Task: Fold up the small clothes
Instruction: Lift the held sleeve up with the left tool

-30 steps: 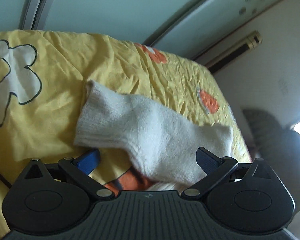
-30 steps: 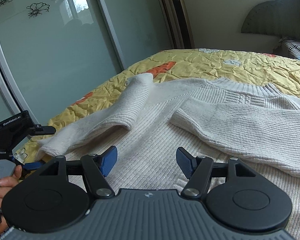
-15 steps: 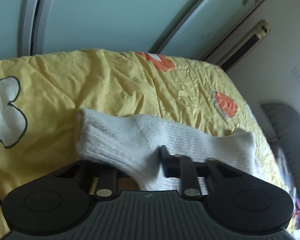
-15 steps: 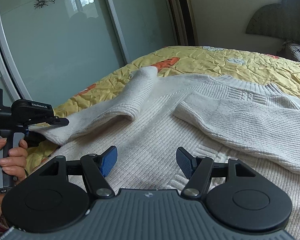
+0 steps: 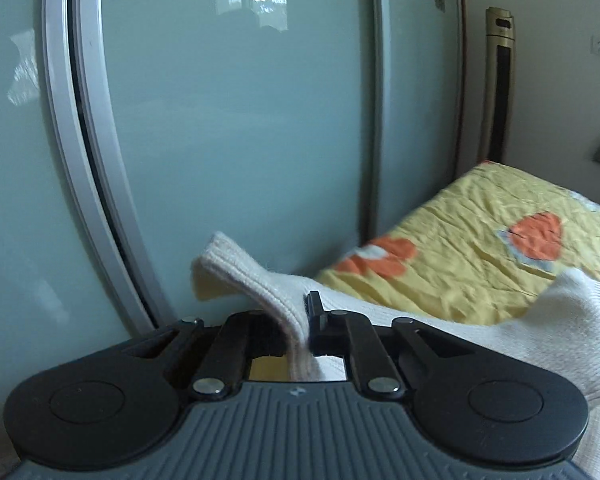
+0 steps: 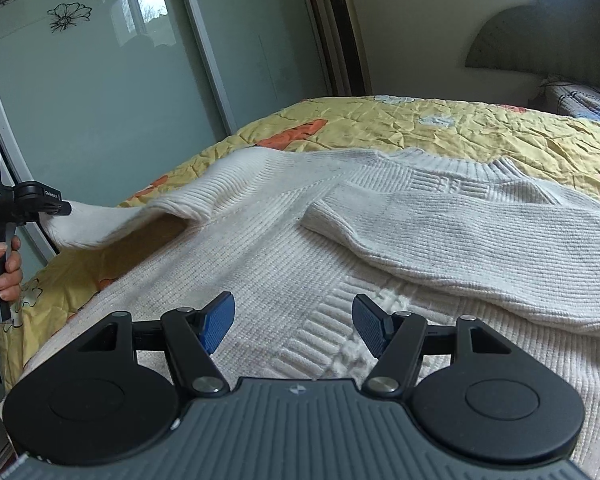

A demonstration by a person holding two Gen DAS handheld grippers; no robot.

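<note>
- Lettering on the black left hand-held gripper (image 6: 62, 209), at nine o'clock in the right wrist view, reads "DAS" on its body and a small white word on its arm, too fine to make out.
- A person's hand (image 6: 5, 265) grips its grey handle at about eight o'clock.
- The left hand-held gripper (image 5: 305, 322) is clenched on the ribbed cuff of the sleeve (image 5: 252, 276) of the cream ribbed knit sweater (image 6: 300, 264); the cuff end sticks up past the jaws toward eleven o'clock.
- Only the left wrist view shows the pinch itself; only the right wrist view shows the sleeve lifted clear of the yellow quilted bedspread with orange patches (image 6: 480, 128), shadow beneath it.
- The sweater lies flat on the bed, its other sleeve (image 6: 460, 236) folded across the chest toward three o'clock.
- The right hand-held gripper (image 6: 293, 323) hangs released above the sweater's lower body, blue pads apart, nothing between them.
- Frosted glass sliding doors with black flower prints (image 6: 100, 80) stand at ten o'clock; a gold-and-black tower appliance (image 6: 342, 36) at twelve.
</note>
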